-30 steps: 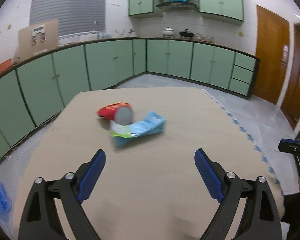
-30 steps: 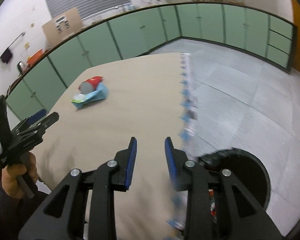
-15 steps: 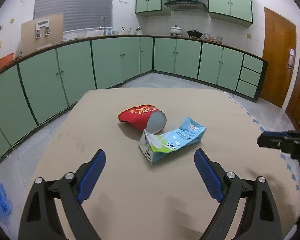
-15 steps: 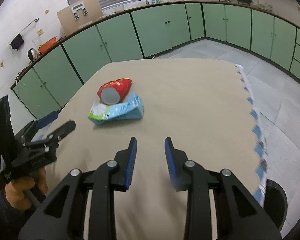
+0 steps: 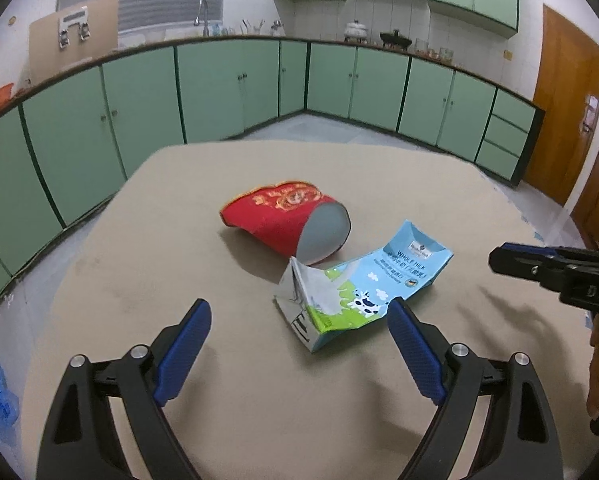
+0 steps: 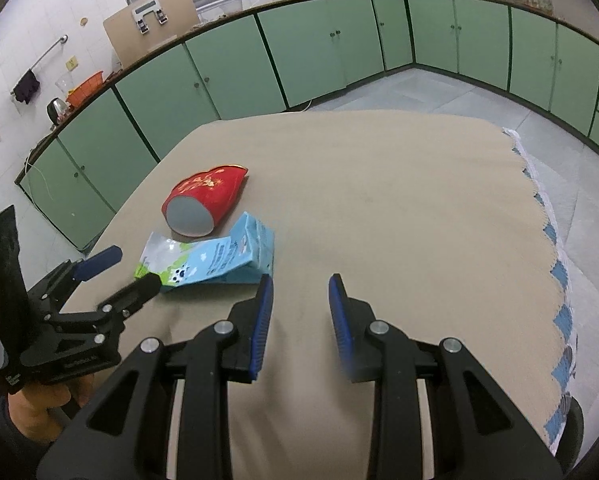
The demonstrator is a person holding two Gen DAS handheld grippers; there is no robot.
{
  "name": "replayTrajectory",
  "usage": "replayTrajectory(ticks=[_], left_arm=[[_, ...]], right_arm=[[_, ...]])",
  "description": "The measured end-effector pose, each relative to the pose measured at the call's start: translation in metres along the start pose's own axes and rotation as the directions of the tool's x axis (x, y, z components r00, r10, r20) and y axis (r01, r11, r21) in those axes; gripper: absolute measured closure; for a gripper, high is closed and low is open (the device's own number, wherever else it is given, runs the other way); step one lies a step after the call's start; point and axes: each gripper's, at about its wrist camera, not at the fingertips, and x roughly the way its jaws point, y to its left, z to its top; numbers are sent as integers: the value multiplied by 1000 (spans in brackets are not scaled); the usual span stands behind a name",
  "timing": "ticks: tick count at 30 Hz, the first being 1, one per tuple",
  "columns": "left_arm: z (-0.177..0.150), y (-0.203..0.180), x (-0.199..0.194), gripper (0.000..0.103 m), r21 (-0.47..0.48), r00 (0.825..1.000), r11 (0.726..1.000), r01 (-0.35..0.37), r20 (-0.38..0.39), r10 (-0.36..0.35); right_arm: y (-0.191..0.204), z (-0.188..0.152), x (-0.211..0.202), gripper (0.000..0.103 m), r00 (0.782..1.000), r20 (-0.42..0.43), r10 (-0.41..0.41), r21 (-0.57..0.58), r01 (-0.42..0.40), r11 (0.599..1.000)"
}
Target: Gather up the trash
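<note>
Left wrist view: the left gripper (image 5: 299,344) hangs over the tan table (image 5: 139,272), fingers spread wide but closing a bit, nothing between them yet. Just past the tips lies the crushed milk carton (image 5: 363,288), flat on its side, with the red cup (image 5: 287,220) tipped over behind it, probably touching, hard to tell. That wide spread looks meant to fit the carton.

Right wrist view: the right gripper (image 6: 301,316) has its fingers only narrowly apart and empty, parked over bare table beside the carton (image 6: 219,260). The red cup (image 6: 203,200) sits further back. The dark round thing at the bottom-right edge might be the bin.
</note>
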Motion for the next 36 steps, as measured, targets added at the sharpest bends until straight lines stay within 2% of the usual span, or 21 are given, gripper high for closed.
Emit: replayTrajectory(ticks=[1, 3, 7, 10, 11, 12, 20, 25, 28, 36], left_arm=[[1, 0, 4, 23, -1, 1000, 1000, 5, -18, -5], [1, 1, 9, 36, -15, 998, 999, 39, -43, -39], [1, -3, 6, 62, -20, 995, 995, 95, -38, -96], [-2, -7, 2, 73, -17, 996, 996, 89, -26, -89], [-2, -6, 2, 82, -26, 995, 995, 92, -24, -92], [-3, -2, -1, 85, -50, 994, 993, 106, -19, -107], [-9, -2, -12, 88, -95, 991, 987, 129, -11, -131], [-22, -17, -29, 88, -94, 990, 986, 137, -5, -138], [-29, -30, -39, 88, -70, 992, 989, 130, 14, -129], [-28, -23, -61, 89, -135, 990, 982, 131, 69, -123]], right_arm=[[-2, 0, 0, 74, 1000, 2, 1, 5, -1, 1000], [-7, 0, -2, 74, 1000, 4, 2, 12, -2, 1000], [-12, -2, -6, 74, 1000, 8, 1, 19, -1, 1000], [-14, -4, -11, 74, 1000, 12, -1, 24, 1, 1000], [-15, -5, -13, 74, 1000, 13, -3, 23, 3, 1000], [-15, -6, -15, 74, 1000, 16, -4, 22, 4, 1000], [-12, -7, -24, 74, 1000, 23, -8, 26, 7, 1000], [-12, -7, -32, 73, 999, 34, -6, 30, 5, 1000], [-12, -9, -37, 73, 999, 37, -4, 30, 3, 1000], [-13, -16, -49, 73, 999, 44, -6, 26, 5, 1000]])
